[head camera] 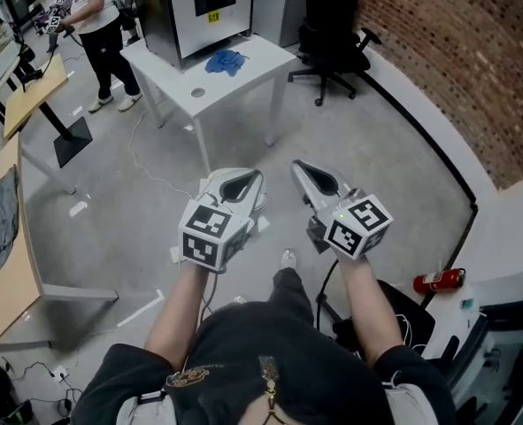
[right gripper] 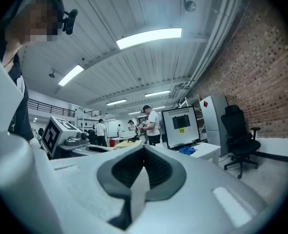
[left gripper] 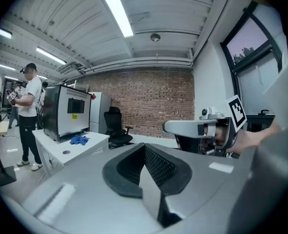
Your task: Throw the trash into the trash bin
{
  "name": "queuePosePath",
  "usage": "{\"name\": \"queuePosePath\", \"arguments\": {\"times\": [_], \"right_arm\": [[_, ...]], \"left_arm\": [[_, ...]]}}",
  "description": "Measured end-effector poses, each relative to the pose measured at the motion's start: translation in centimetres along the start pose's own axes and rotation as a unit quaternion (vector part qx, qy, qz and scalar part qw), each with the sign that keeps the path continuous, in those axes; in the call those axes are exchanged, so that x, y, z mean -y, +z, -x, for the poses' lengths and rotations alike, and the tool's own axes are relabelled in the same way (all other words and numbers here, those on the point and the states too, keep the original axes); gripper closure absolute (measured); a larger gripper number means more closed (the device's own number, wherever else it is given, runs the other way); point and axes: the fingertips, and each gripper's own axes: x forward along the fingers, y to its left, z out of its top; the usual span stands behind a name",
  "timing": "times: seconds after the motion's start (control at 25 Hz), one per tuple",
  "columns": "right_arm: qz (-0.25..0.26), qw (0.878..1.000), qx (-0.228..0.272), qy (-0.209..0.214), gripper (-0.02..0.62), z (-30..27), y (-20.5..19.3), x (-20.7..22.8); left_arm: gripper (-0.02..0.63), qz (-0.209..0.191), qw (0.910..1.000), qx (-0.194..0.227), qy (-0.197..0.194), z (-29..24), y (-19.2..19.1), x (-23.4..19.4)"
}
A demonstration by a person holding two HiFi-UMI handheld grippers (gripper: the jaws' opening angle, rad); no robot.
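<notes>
Head view, nearest first: the left tool (head camera: 241,187) and right tool (head camera: 319,181) are held side by side, close but apart, at about waist height over bare floor (head camera: 394,175). Each gripper view shows that tool's jaws pressed together with nothing between them, so neither tool carries anything. A red extinguisher (head camera: 438,281) lies on the floor at the right. Beyond the tools stands a white worktop (head camera: 248,82) bearing a blue wad (head camera: 225,61) and, behind it, a grey cabinet (head camera: 190,7). A black chair (head camera: 332,34) stands by the brick wall (head camera: 456,51), and a person (head camera: 97,25) stands at far left. No bin shows in any view, and no item can be identified with certainty as the trash; whether the blue wad is trash cannot be told. Progress assessment: empty, closed tools with no bin in sight fit either trash already dropped in a bin out of view, or trash yet to be collected. The pictures do not decide between these.
</notes>
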Motion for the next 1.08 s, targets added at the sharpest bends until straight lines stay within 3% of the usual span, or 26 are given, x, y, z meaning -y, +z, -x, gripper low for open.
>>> {"name": "queuePosePath", "arguments": {"times": [0.68, 1.08], "right_arm": [[0.016, 1.0, 0.011, -0.003, 0.592, 2.5, 1.5, 0.4], [0.018, 1.0, 0.01, 0.004, 0.592, 1.1, 3.3, -0.4]], "left_arm": [[0.6, -0.006, 0.9998, 0.012, -0.012, -0.4, 1.0, 2.3], [0.6, -0.004, 0.9999, 0.012, -0.01, 0.3, 2.5, 1.2]]}}
